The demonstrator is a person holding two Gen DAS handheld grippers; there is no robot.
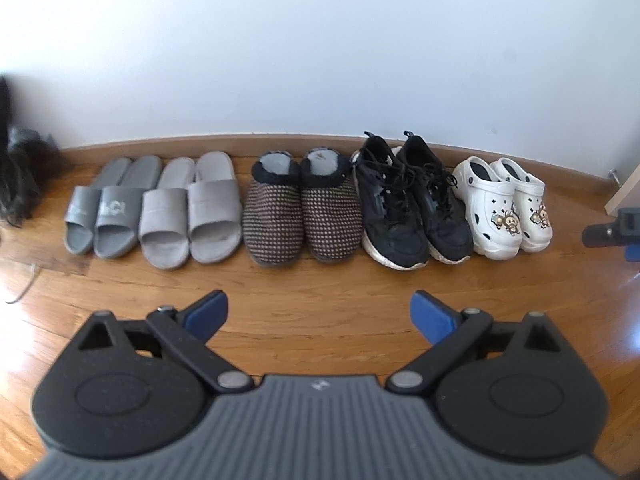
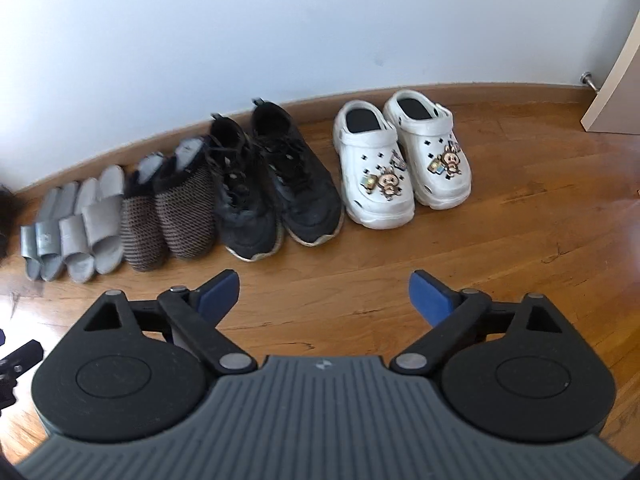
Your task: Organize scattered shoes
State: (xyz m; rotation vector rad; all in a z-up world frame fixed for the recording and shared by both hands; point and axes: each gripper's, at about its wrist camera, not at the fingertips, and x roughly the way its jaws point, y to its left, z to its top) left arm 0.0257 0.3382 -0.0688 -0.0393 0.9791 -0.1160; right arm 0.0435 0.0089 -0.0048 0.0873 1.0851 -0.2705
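**A:** Five pairs stand in one row along the white wall (image 1: 320,60), toes toward me. Ahead of my left gripper (image 1: 319,312), from its left to its right: dark grey slides (image 1: 106,210), light grey slides (image 1: 192,208), checked house slippers (image 1: 302,208), black sneakers (image 1: 408,204), white clogs (image 1: 506,206).

**B:** Spacing within the row?

**A:** Shoes of each pair sit side by side, touching or nearly so. Neighbouring pairs are close together. Heels lie near the wooden skirting (image 1: 320,138). From my right gripper (image 2: 324,294) the clogs (image 2: 400,160) are straight ahead, a little apart from the sneakers (image 2: 276,184); the slippers (image 2: 168,212) and both pairs of slides trail off to its far left, blurred.

**B:** Gripper state?

**A:** Left: fingers spread wide, nothing between the blue pads (image 1: 210,312), only bare wooden floor (image 1: 320,280). Right: likewise spread wide, pads (image 2: 430,296) clear of everything, floor beneath. Both point down and forward, well short of the row. Neither touches a shoe.

**B:** Anything else in frame?

**A:** Dark fuzzy object (image 1: 20,176) at the left end of the row, cannot identify it. Pale door edge (image 2: 616,72) and a metal doorstop (image 2: 588,80) beyond the clogs, to my right gripper's right.
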